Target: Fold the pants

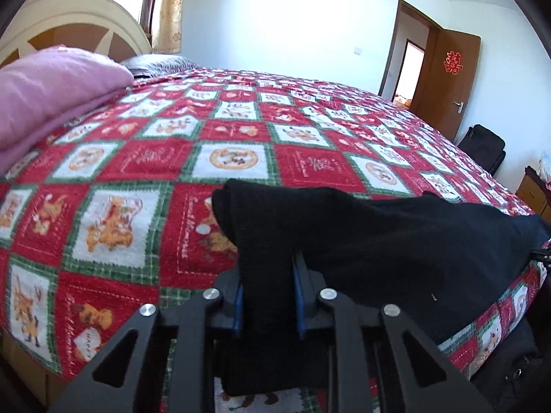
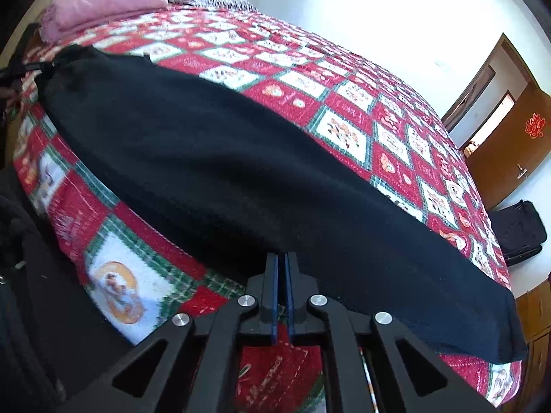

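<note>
The black pants (image 2: 241, 172) lie as a long band along the near edge of a bed covered with a red, green and white patterned quilt (image 1: 234, 130). In the left wrist view my left gripper (image 1: 267, 289) is shut on a thick bunch of the black pants (image 1: 378, 234), which drapes over and between its blue-padded fingers. In the right wrist view my right gripper (image 2: 282, 275) is shut, its pads pinching the near edge of the pants at mid-length. The far end of the pants reaches the other gripper at the upper left of that view.
A folded pink blanket (image 1: 51, 86) and a grey pillow (image 1: 158, 62) lie at the head of the bed by the cream headboard (image 1: 69, 17). A brown door (image 1: 444, 79) stands open beyond the bed. A black bag (image 2: 520, 230) sits on the floor by the wall.
</note>
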